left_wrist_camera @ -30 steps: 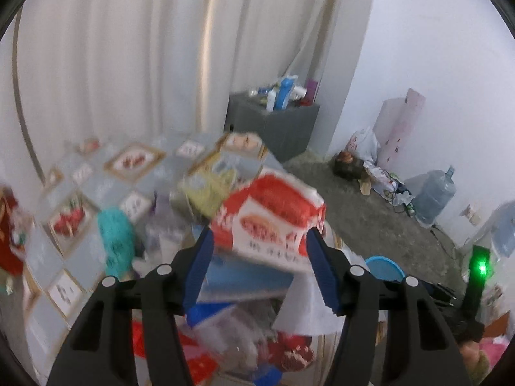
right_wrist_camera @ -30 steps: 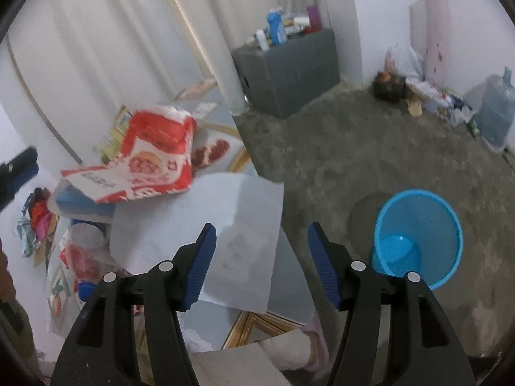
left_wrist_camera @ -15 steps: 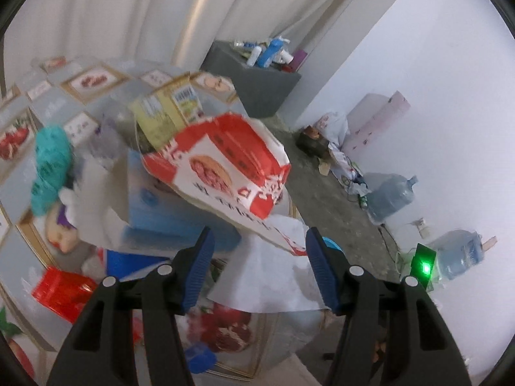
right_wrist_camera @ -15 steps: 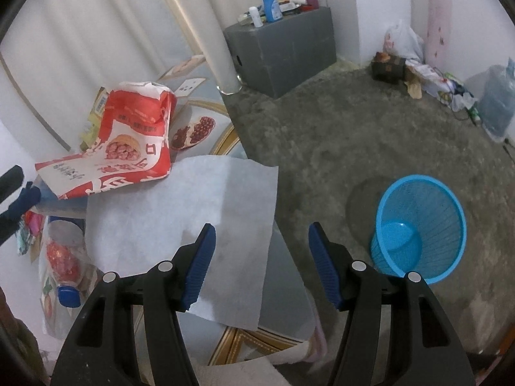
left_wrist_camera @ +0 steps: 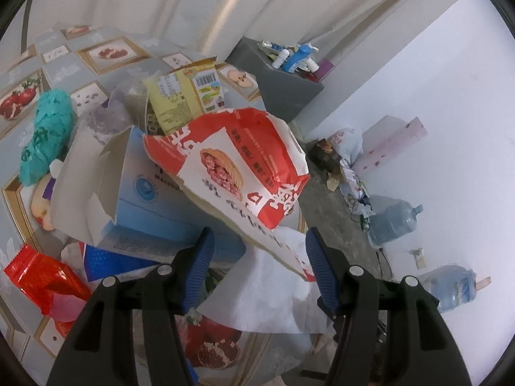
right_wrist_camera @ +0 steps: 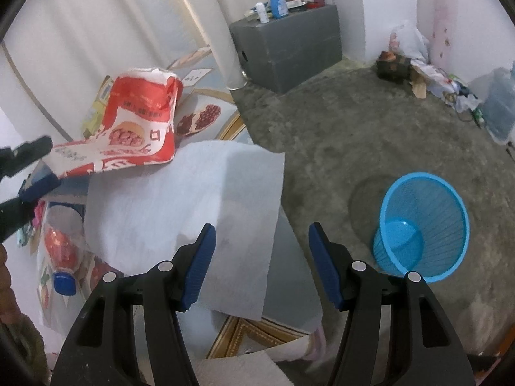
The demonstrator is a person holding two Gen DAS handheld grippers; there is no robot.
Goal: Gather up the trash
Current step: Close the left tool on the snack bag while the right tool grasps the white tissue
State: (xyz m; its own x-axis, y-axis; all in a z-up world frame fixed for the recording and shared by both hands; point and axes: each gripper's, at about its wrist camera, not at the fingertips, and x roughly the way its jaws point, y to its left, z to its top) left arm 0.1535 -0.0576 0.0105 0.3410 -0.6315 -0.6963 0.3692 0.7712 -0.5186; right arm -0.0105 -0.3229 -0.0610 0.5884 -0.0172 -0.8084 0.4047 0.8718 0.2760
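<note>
Here, red bag (left_wrist_camera: pixel 238 164) between left tongs (left_wrist_camera: pixel 257 263).

I see a grey cabinet (right_wrist_camera: pixel 286 54) against the white curtain (right_wrist_camera: pixel 96 25), its top crowded with bottles, a blue one (right_wrist_camera: pixel 277 1) upright near the front edge. Grey carpet (right_wrist_camera: pixel 338 135) covers the floor. Along the white wall (left_wrist_camera: pixel 418 103) I make out a pink patterned board (right_wrist_camera: pixel 444 16) leaning upright, a heap of bags and boxes at its foot, and two large water jugs (left_wrist_camera: pixel 394 222) lying further along, near each other. The table's cloth (left_wrist_camera: pixel 106 53) carries framed fruit prints.
</note>
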